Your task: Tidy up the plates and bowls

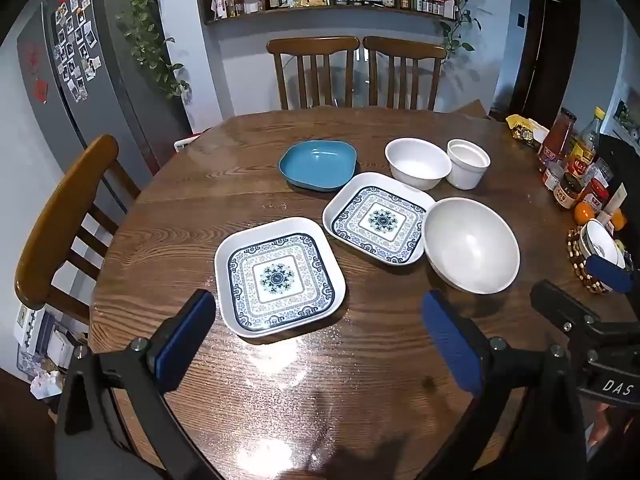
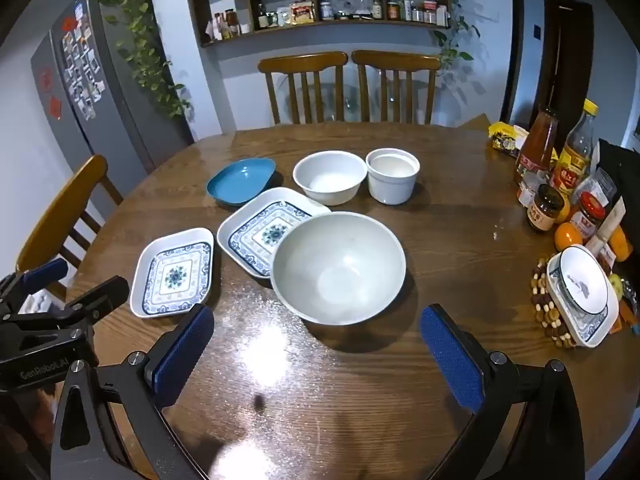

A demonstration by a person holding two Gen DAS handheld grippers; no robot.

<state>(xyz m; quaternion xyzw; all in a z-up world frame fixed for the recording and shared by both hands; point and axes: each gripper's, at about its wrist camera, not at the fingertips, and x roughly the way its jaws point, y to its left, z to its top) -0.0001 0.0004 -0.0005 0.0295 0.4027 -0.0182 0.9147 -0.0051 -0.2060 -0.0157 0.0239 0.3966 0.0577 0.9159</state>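
On the round wooden table (image 1: pixel 224 200) lie two square blue-patterned plates: a near one (image 1: pixel 279 277) (image 2: pixel 174 272) and a far one (image 1: pixel 378 218) (image 2: pixel 264 230). Beside them stand a large white bowl (image 1: pixel 471 245) (image 2: pixel 339 267), a blue dish (image 1: pixel 318 165) (image 2: pixel 241 179), a smaller white bowl (image 1: pixel 417 163) (image 2: pixel 330 176) and a white cup-shaped bowl (image 1: pixel 468 163) (image 2: pixel 392 175). My left gripper (image 1: pixel 316 332) hovers open just short of the near plate. My right gripper (image 2: pixel 316 354) hovers open before the large bowl. Neither holds anything.
At the table's right edge a small bowl stacked on a patterned plate (image 2: pixel 580 292) sits on a beaded trivet, with bottles and jars (image 2: pixel 560 176) and oranges behind it. Wooden chairs (image 1: pixel 316 72) stand at the far side and left. A fridge (image 1: pixel 72 72) stands left.
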